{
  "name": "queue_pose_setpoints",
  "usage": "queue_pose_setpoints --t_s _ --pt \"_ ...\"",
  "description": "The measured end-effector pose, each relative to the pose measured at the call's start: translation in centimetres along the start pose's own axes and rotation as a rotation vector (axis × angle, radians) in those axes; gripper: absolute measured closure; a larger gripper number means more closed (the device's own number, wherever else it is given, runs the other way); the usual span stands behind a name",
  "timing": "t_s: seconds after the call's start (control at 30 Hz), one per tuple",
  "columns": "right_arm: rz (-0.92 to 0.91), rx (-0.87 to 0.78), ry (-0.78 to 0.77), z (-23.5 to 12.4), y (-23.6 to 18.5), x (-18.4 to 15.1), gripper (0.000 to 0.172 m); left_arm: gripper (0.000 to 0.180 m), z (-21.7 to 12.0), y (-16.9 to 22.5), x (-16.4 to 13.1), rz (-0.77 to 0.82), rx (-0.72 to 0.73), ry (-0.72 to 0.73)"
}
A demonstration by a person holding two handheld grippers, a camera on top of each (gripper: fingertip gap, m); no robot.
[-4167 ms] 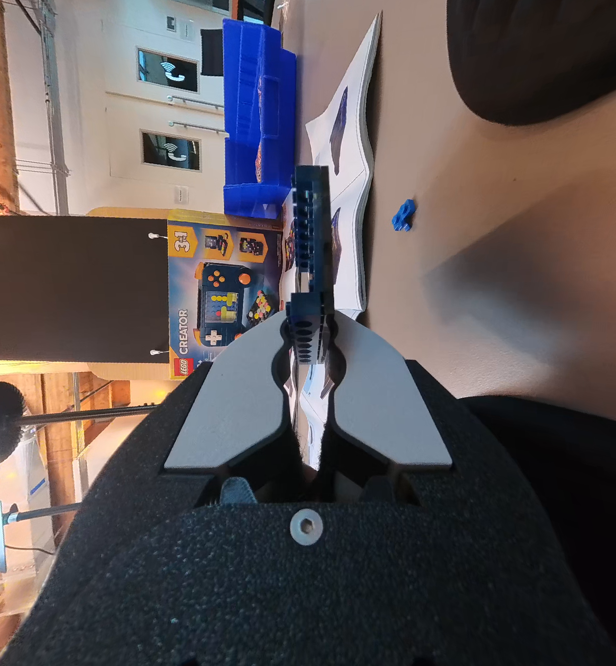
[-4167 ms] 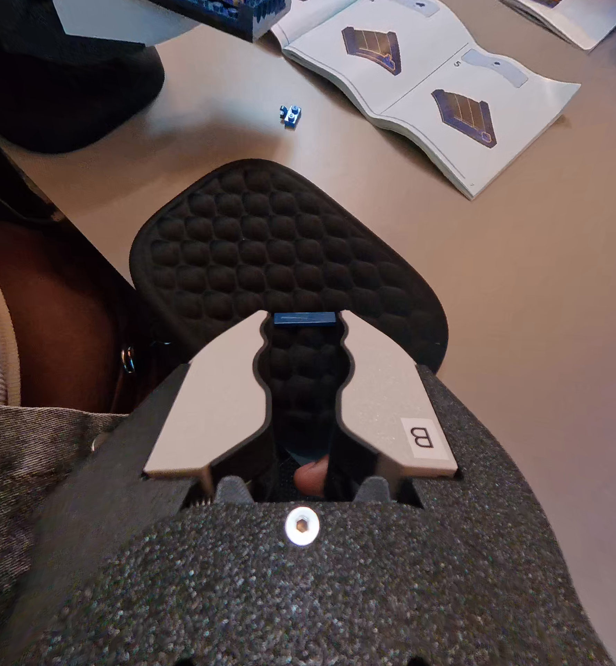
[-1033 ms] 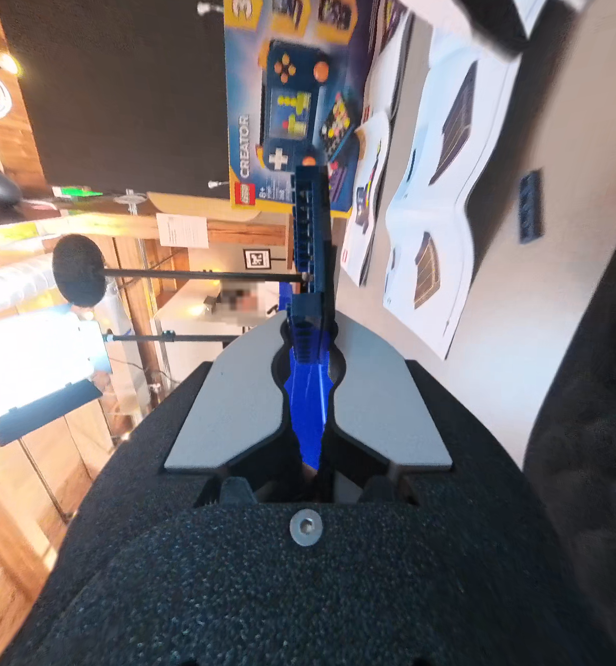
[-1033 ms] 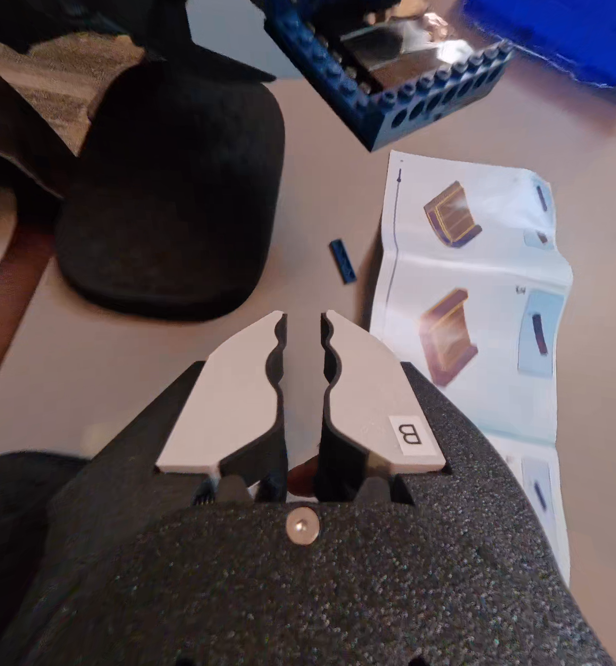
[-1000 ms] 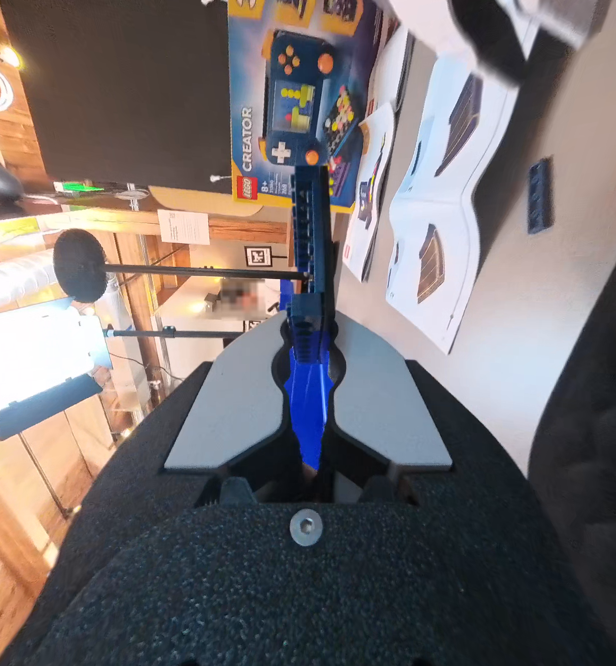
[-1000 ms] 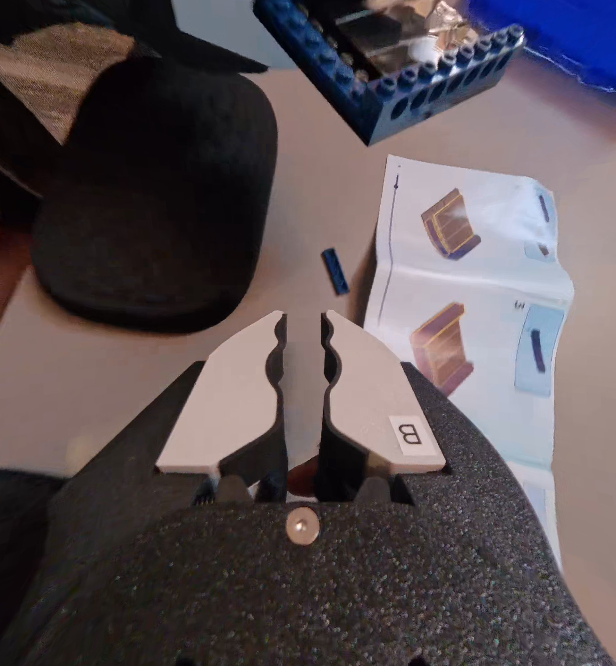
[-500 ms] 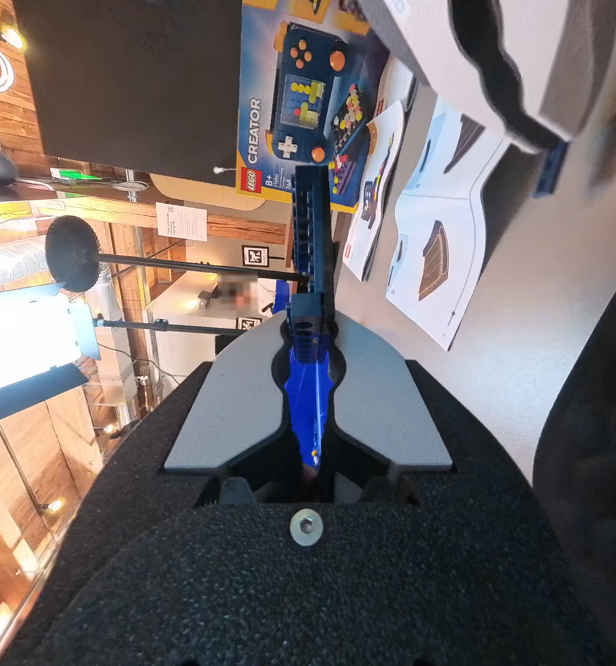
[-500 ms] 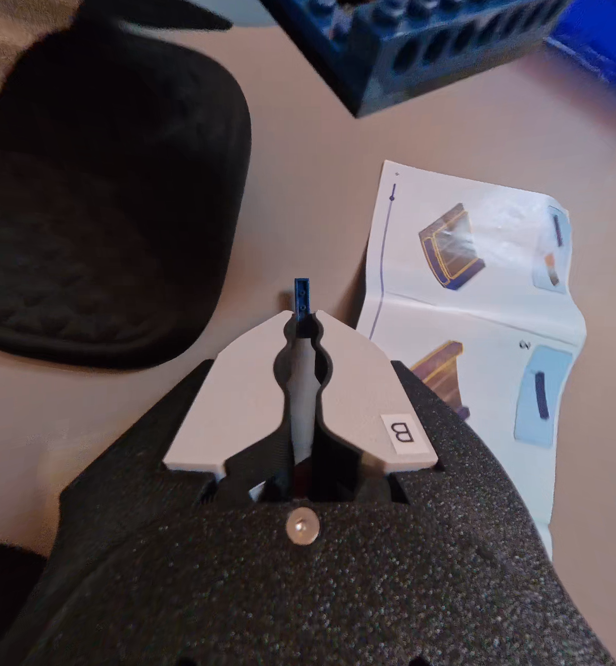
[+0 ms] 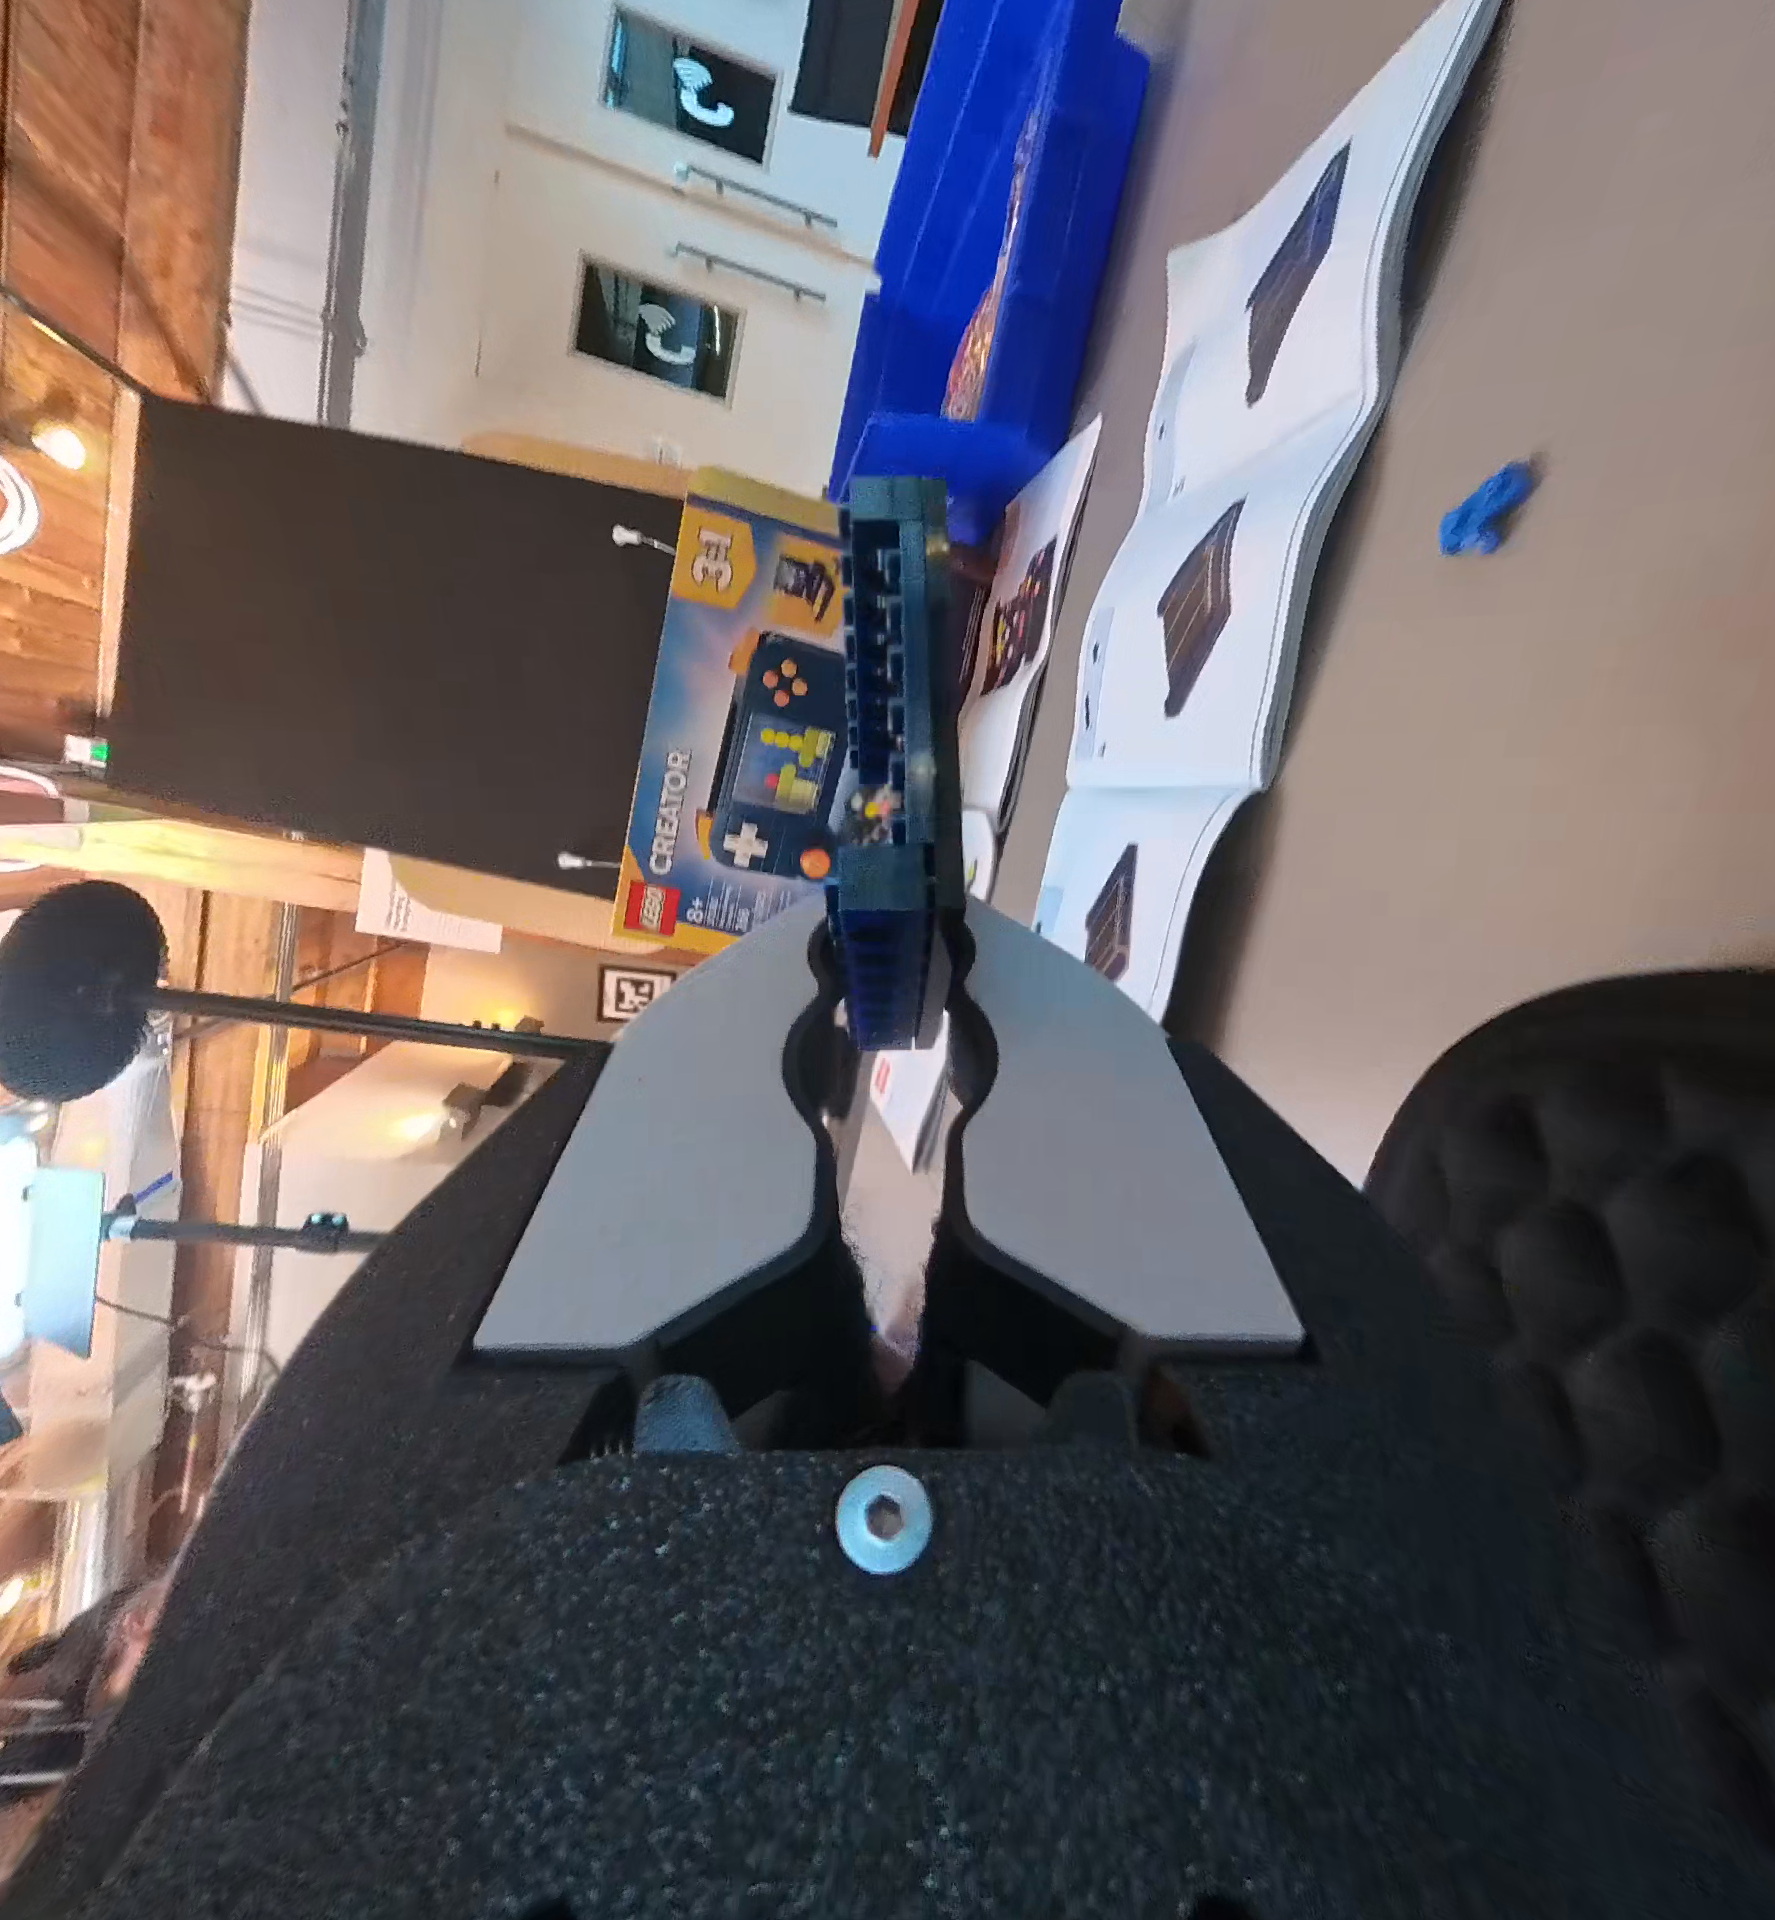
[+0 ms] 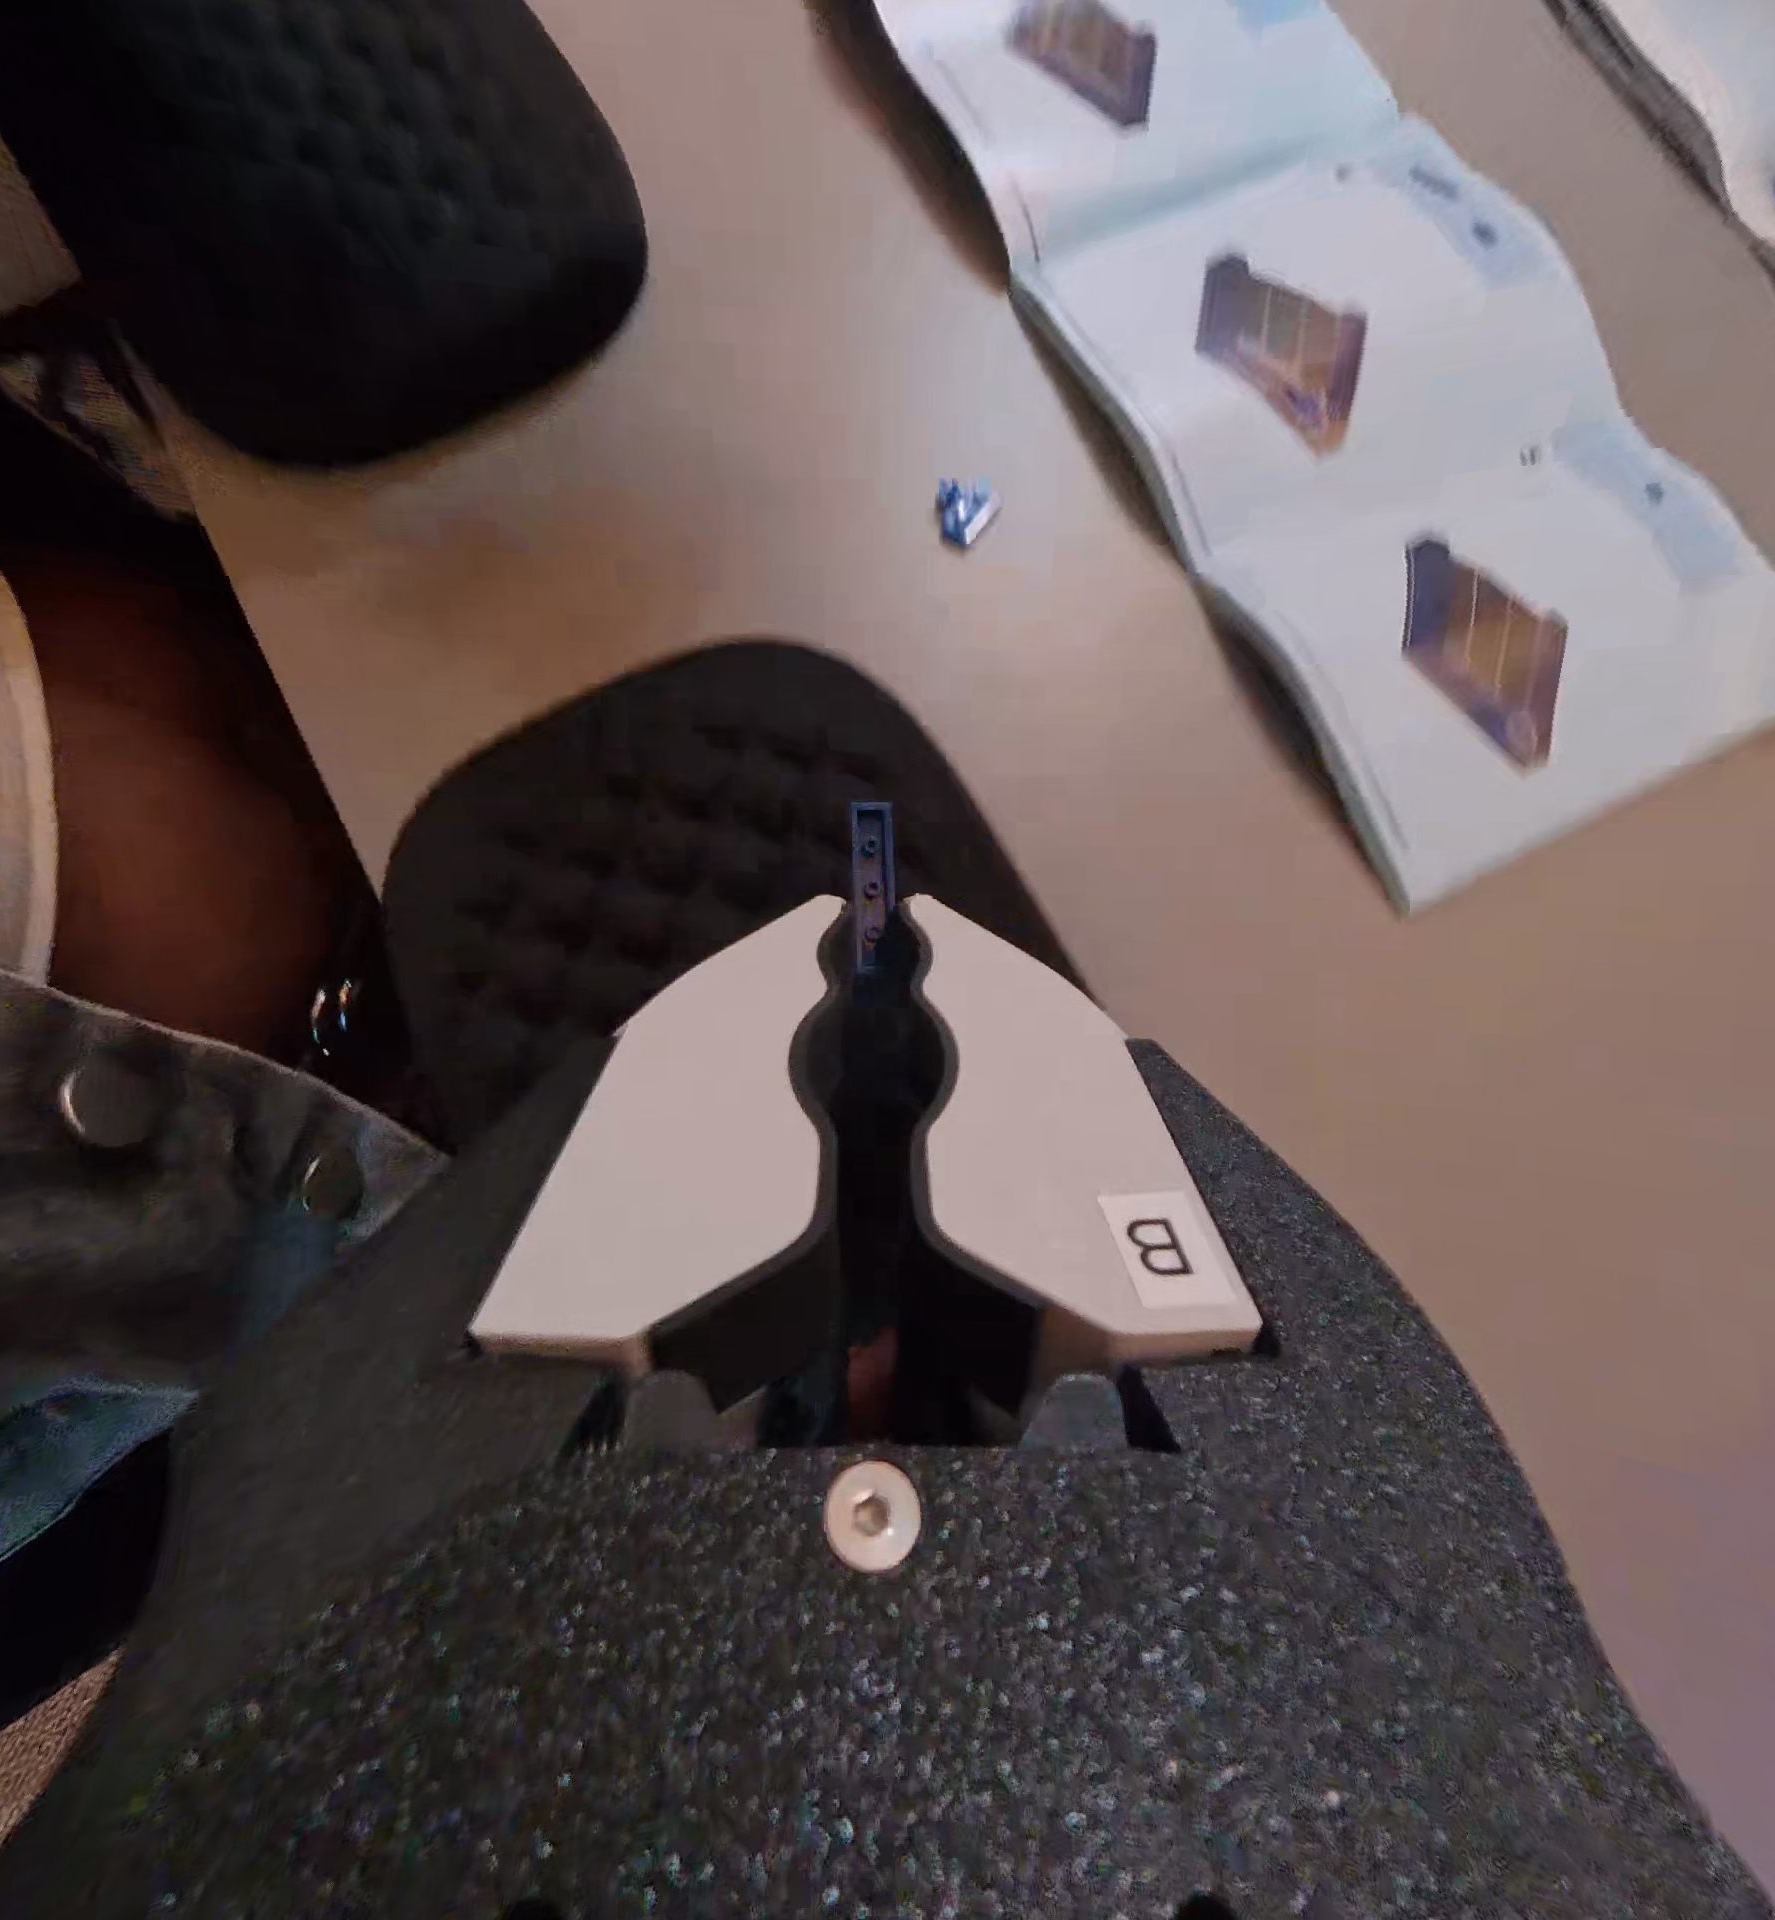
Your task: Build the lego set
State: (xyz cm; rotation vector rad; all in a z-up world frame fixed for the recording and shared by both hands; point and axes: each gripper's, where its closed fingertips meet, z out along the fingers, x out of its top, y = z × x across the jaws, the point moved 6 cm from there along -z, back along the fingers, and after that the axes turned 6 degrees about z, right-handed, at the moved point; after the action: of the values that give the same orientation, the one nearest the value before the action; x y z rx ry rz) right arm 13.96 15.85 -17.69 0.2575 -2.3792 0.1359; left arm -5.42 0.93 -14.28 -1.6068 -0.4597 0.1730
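The right gripper [image 10: 870, 914], which stood apart over bare table a second ago, is now closed on a thin dark blue plate [image 10: 872, 868]; both pads press its flanks and it juts forward edge-on, studs facing left. That plate lay beside the open booklet [image 10: 1382, 436] a moment earlier; now it rides above the near black pad [image 10: 654, 831], so the pick-up off the table [image 10: 1278, 1039] has gone through.

The left gripper [image 9: 888, 935] grips a dark blue brick assembly [image 9: 893, 665] as before, its near end clamped between both fingers; the view has swung, bringing a blue bin [image 9: 1008, 208] in beyond the booklet [image 9: 1267, 447].

A small blue piece [image 10: 966, 511] lies on the table between the booklet and the far black pad [image 10: 322, 208]; its shape is too blurred to read. The plate's rear end is lost in the dark hollow between the fingers; the assembly's far face is turned away; the toy box [image 9: 748, 727] behind it is partly blocked. Neither view shows the other gripper.
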Motion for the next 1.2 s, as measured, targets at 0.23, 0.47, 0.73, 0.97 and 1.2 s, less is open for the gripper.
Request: queue_pose_setpoints --t_s 0.23,0.47,0.73,0.97,1.2 --pt "-0.054 -0.147 0.017 -0.2 -1.4 -1.8 0.159 0.165 1.6 2.2 0.6 0.077 -0.032 0.007" --pt "-0.067 -0.114 0.149 -1.6 -1.6 -2.5 0.154 0.164 1.9 2.7 0.7 0.046 -0.056 0.024" --pt "-0.256 -0.13 0.205 -0.8 -1.1 -3.4 0.156 0.164 1.9 2.7 0.4 0.037 -0.056 -0.001" --pt "-0.244 -0.095 0.22 -0.5 -0.5 -3.4 0.17 0.164 1.8 2.8 0.7 0.045 -0.058 0.007" --pt "0.225 0.256 0.165 -1.4 0.5 -2.3 0.171 0.164 1.6 2.6 0.7 0.039 -0.051 0.012"
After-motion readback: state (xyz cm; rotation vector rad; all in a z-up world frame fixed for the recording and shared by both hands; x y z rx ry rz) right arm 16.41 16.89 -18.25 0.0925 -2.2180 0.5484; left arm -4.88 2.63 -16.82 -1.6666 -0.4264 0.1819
